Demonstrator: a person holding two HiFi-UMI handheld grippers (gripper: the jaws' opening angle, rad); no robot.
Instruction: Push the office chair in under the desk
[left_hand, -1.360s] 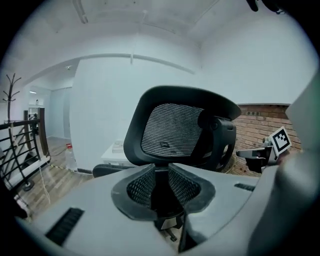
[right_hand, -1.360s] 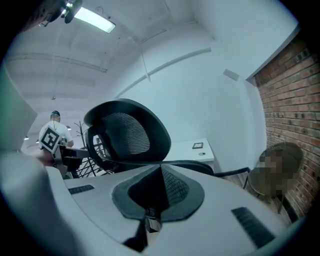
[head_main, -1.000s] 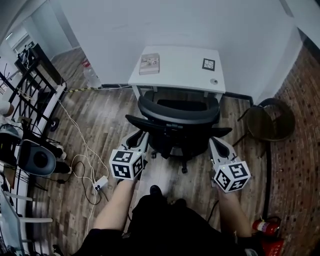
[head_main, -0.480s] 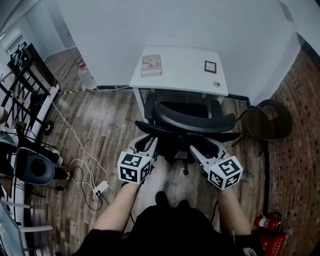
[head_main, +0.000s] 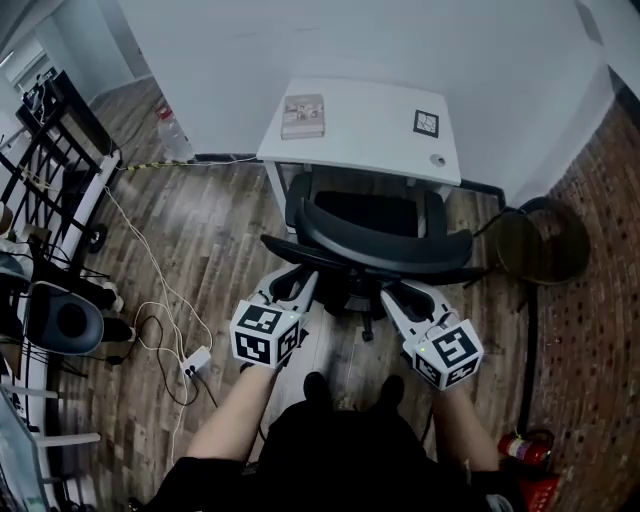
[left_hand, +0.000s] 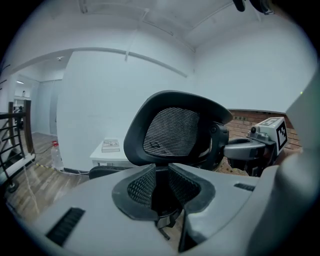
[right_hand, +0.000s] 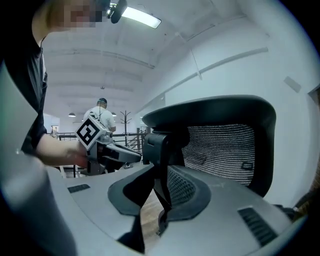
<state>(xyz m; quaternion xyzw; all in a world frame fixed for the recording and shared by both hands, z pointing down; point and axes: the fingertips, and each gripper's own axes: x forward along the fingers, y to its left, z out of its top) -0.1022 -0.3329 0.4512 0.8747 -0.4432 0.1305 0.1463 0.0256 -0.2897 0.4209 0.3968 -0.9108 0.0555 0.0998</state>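
- While the person stands at 6 o'clock of the white desk (head_main: 365, 130), the black office chair (head_main: 385, 245) sits between the two. It faces the desk, with its mesh backrest turned toward the person.
- Its seat front meets the desk's 6 o'clock edge, and the backrest and both armrests stand clear of the desk over the wooden floor (head_main: 210, 240).
- At the backrest's 7 o'clock corner, the left tool (head_main: 295, 283) points at the chair. Its jaws stand apart with both textured pad faces bare, and only a dark lower part of the chair shows through the gap beyond them.
- At the backrest's 5 o'clock side sits the right tool (head_main: 402, 295). Its jaws have just been closing, with a black strut of the chair's back frame between them.
- That strut lies along one pad, while a sliver of floor shows between it and the other pad, so the jaws are not clamped on it.
- On the desk, a book (head_main: 303, 115) lies toward the 10 o'clock corner, a square marker (head_main: 426, 123) toward 1 o'clock, and a small round object (head_main: 437, 160) near the 4 o'clock corner.
- A round dark seat (head_main: 540, 245) stands at 3 o'clock of the office chair.
- A white power strip (head_main: 197, 360) with its cable lies on the floor at 9 o'clock of the left tool.
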